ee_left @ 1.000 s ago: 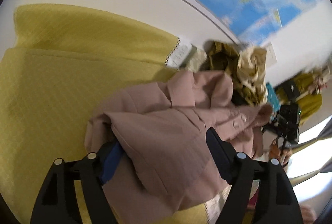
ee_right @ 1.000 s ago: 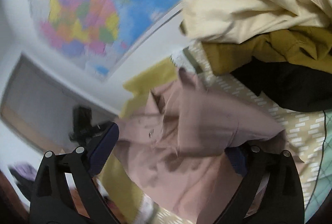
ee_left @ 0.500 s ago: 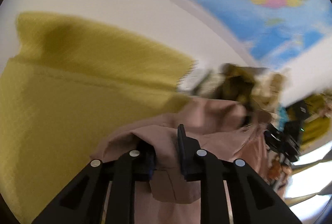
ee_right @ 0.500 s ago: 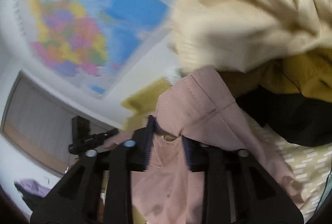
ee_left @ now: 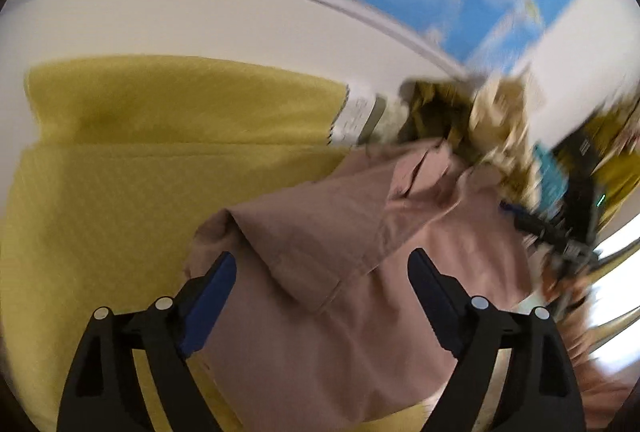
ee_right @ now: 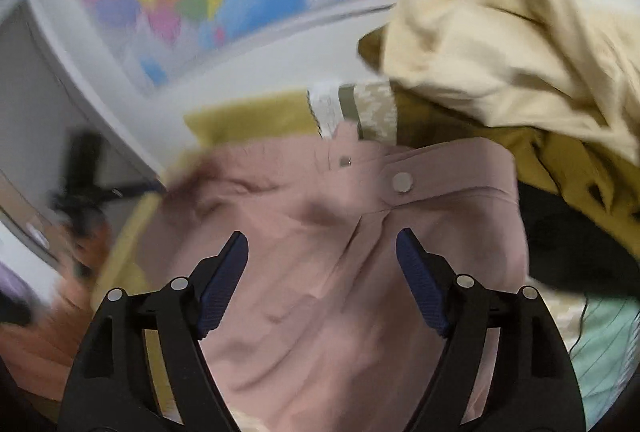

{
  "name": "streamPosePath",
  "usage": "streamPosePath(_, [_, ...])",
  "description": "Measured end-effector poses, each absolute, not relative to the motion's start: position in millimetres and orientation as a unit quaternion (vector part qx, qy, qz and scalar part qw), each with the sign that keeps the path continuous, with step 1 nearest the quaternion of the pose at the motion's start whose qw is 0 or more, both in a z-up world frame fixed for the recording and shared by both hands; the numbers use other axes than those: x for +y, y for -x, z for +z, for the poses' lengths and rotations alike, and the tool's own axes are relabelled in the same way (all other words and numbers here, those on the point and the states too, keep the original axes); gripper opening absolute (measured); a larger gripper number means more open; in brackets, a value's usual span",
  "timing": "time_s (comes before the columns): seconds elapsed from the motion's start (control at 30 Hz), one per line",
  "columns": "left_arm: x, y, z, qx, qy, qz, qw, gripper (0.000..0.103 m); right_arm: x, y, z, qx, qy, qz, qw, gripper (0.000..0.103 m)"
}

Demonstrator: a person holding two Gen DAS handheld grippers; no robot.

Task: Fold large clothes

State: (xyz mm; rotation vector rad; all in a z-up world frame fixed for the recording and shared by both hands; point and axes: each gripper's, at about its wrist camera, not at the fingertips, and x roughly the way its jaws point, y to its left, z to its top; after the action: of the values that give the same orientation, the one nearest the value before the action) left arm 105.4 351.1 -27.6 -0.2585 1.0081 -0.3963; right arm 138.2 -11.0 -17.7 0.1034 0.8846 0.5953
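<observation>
The dusty-pink garment (ee_left: 320, 272) lay on the mustard-yellow quilt (ee_left: 120, 192), spread beneath both claws. The left gripper (ee_left: 322, 272) and right gripper (ee_right: 322, 256) had just been opening, jaws wide, fabric between them unpinched. A heap of clothes (ee_right: 520, 52) sat beyond the right one.

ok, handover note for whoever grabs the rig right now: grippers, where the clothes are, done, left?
Left gripper: open, jaws have just reopened, nothing pinched; the pink cotton garment lies below them.
Right gripper: open, also just reopened, over the same garment near its metal snap button.
Garment lies loosely bunched on the mustard-yellow quilted cover. A heap of cream, olive and black clothes waits behind it.
Done: no clean fold visible yet.
Left: flatten and fold the pink piece, then the heap.
</observation>
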Motion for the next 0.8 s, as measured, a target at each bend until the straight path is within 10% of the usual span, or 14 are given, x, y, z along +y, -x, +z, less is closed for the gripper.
streamPosePath(0.07, [332,-114,-38,0.503,0.097,-0.180,0.839,0.080,8,-149,-33,0.443,-0.025,0.277,0.853,0.074])
streamPosePath(0.13, [319,-123,-48,0.518,0.065,-0.165,0.837,0.042,24,-159,-46,0.453,0.012,0.253,0.855,0.070])
streamPosePath(0.3, [327,-154,-45,0.521,0.106,-0.149,0.834,0.028,40,-174,-58,0.459,0.060,0.217,0.860,0.015])
streamPosePath(0.33, [336,-160,-39,0.514,0.130,-0.146,0.835,0.028,39,-177,-56,0.458,0.055,0.216,0.861,0.002])
streamPosePath(0.47, [367,-174,-27,0.500,0.201,-0.122,0.834,0.035,34,-182,-34,0.427,0.025,0.223,0.876,0.001])
streamPosePath(0.6, [380,-170,-34,0.501,0.220,-0.111,0.830,0.073,25,-201,-37,0.435,-0.022,0.208,0.876,0.001])
streamPosePath(0.8, [376,-145,-43,0.505,0.151,-0.102,0.844,0.077,2,-221,-72,0.496,-0.109,0.199,0.838,0.004])
